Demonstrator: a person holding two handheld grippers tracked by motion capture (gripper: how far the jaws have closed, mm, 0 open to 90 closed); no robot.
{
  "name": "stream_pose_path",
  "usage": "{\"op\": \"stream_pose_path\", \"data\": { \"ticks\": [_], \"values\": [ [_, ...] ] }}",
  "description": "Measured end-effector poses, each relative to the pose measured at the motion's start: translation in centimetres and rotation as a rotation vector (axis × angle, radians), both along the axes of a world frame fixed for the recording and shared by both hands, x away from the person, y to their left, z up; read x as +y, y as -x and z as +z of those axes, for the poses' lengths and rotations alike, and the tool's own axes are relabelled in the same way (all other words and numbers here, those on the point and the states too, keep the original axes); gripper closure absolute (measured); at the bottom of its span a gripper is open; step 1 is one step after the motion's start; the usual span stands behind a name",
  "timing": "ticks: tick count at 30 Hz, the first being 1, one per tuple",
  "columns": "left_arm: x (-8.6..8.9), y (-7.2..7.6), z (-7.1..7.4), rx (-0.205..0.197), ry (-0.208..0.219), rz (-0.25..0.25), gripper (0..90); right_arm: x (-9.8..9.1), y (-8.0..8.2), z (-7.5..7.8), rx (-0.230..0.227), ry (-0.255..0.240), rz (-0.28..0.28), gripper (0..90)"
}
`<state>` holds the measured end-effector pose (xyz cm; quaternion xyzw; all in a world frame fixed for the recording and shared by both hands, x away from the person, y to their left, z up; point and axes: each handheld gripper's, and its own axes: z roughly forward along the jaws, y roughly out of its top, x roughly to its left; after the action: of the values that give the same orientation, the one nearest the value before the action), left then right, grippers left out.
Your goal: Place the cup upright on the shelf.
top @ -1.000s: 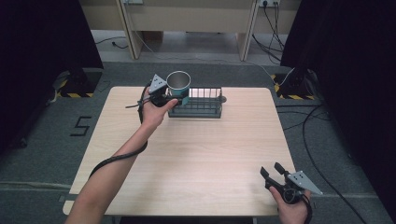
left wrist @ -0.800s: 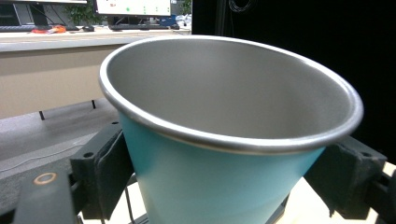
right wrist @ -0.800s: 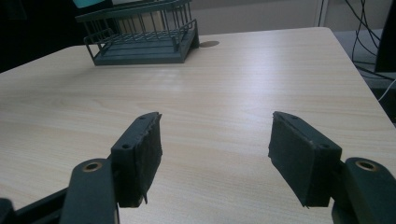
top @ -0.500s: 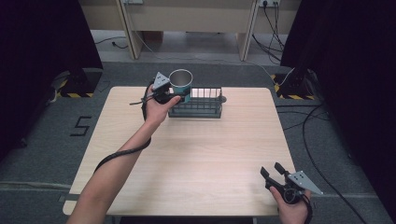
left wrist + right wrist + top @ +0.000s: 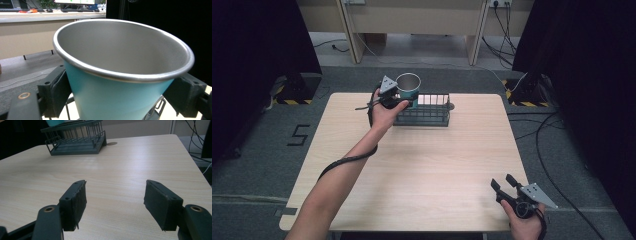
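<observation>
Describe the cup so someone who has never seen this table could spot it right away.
Start at the light wooden table and look to its far edge, where a dark wire rack sits. At the rack's left end, the left gripper holds the cup between its jaws. It is the one round, open-topped item there: teal outside, bare metal inside with a rolled silver rim.

You are working at a pale wooden table [image 5: 422, 165] standing on grey floor [image 5: 257, 165]; black curtains [image 5: 257, 40] are hanging on both sides, and cables [image 5: 557, 150] are trailing rightward.
</observation>
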<state>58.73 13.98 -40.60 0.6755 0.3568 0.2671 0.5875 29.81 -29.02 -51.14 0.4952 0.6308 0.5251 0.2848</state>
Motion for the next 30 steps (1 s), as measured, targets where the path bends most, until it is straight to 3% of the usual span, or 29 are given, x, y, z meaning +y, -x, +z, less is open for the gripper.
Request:
{"op": "stream_pose_path", "data": {
  "ticks": [30],
  "values": [
    [-1.9, -1.6, -1.1, 0.023, -0.008, 0.024, 15.2, 0.0, 0.0, 0.0, 0.003, 0.0, 0.005, 34.5]
  ]
}}
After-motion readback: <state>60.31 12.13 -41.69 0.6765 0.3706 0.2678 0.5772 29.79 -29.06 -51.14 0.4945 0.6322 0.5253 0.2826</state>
